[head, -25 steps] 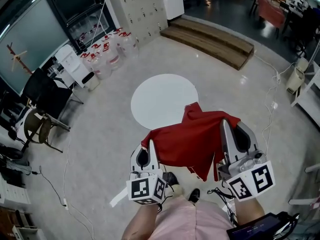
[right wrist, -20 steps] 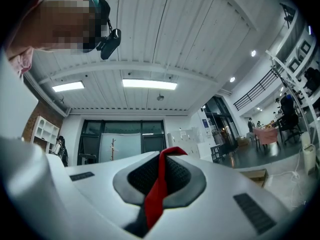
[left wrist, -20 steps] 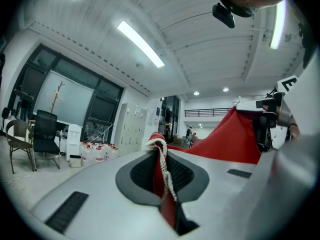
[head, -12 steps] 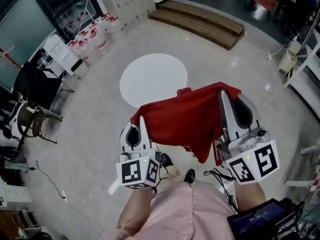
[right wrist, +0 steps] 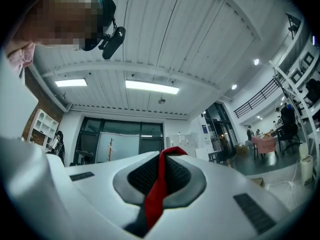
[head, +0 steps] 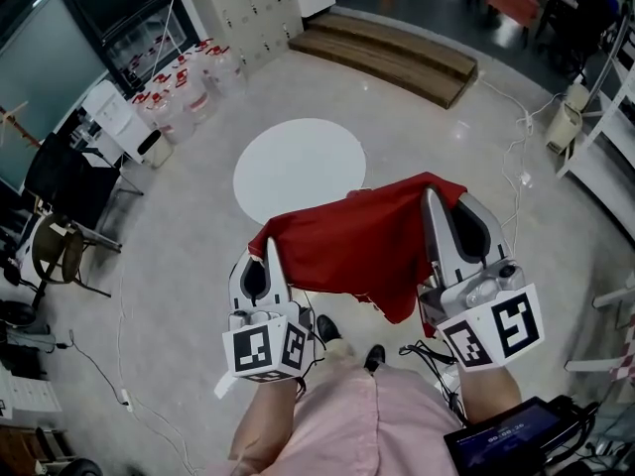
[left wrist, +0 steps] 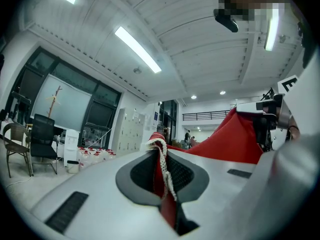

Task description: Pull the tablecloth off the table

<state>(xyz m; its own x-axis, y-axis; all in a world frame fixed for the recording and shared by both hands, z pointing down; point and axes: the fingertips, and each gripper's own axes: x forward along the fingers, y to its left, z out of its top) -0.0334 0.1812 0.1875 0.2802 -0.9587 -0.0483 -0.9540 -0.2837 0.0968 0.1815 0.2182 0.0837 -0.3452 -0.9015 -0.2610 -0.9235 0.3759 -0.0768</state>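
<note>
Pale floor (head: 179,266) strewn with cables: easy to trip over when backing away. Round white table (head: 298,162), top bare, just beyond the cloth's far edge in the head view: could catch that edge if the hands drop. Red tablecloth (head: 347,251) off the top by the look of it, hanging in the air, slack in the middle, one corner drooping toward the shoes (head: 327,328): could be trodden on or dragged. Held only by narrow pinches, so a snag or hard tug might slip it free. Left gripper (head: 266,251) clamped tight on one edge, a white stitched hem (left wrist: 162,159) caught between the pads. Right gripper (head: 439,198) clamped tight too, on a thin fold of red, carried higher. Cloth stretched between the two, sagging below both sets of tips.
</note>
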